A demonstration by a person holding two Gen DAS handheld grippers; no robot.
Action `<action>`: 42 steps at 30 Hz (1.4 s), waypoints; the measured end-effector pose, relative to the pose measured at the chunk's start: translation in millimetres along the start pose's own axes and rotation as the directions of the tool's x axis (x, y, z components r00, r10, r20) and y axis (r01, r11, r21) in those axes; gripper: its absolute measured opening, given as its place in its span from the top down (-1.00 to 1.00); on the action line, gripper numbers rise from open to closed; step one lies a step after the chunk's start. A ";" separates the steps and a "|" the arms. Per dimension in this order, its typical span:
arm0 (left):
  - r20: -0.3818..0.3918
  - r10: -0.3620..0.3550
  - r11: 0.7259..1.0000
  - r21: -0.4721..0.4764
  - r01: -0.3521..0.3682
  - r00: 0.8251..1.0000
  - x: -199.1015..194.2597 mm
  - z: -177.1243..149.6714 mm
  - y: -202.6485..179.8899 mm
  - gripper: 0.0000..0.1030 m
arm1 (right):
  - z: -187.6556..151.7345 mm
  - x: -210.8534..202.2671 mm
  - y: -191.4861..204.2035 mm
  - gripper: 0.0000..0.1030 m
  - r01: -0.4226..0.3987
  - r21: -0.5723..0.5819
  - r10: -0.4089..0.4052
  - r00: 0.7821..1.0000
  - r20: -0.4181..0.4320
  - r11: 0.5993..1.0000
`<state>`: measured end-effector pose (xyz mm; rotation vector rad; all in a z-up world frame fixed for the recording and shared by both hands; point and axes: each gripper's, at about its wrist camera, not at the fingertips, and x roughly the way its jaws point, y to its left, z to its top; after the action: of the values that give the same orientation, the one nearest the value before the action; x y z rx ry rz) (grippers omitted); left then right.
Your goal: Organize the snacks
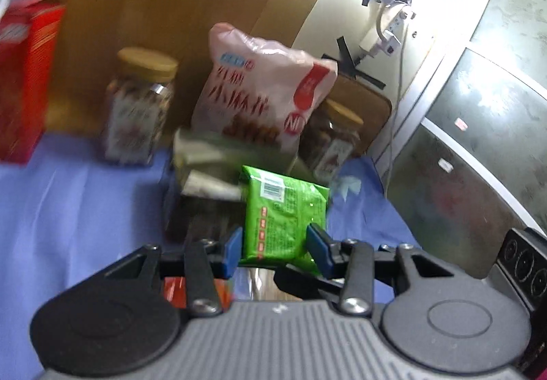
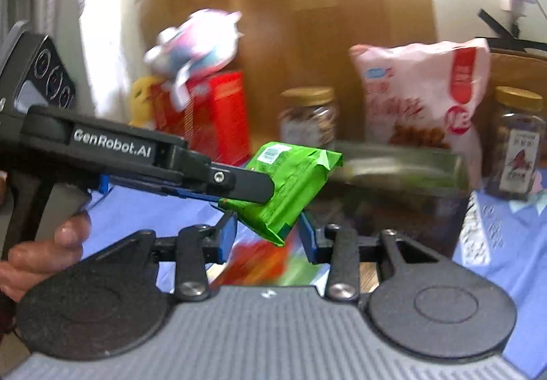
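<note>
A green snack packet [image 1: 283, 219] hangs in the air with my left gripper [image 1: 275, 248] shut on its near end, blue pads pressing both sides. In the right wrist view the left gripper [image 2: 246, 190] reaches in from the left with the green packet [image 2: 294, 185], tilted, and a hand [image 2: 41, 257] holds its grip. My right gripper [image 2: 268, 234] stands partly apart just below; the packet's lower corner shows between its fingers, and no pad presses it. Behind the packet a dark open box [image 1: 212, 154] holds a tall pink-white snack bag [image 1: 263, 89].
Two gold-lidded jars [image 1: 140, 106] [image 1: 336, 137] flank the box on a blue cloth [image 1: 68, 192]. At the left stands a red carton [image 2: 212, 113] with a pink-blue packet [image 2: 198, 45] on top. Blurred red and orange packets [image 2: 259, 260] lie below. A wooden board stands behind.
</note>
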<state>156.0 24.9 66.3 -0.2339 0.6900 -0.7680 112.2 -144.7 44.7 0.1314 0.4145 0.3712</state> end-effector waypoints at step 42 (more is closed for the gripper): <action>-0.047 -0.036 0.917 -0.399 0.014 0.998 -54.7 -113.5 116.6 0.00 | -43.5 19.5 51.0 0.90 -0.107 -0.090 0.099 0.991 -0.089 0.990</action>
<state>119.2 151.4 -43.8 -0.5970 0.8937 -0.6534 94.1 -88.0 8.1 0.0445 0.4734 0.4986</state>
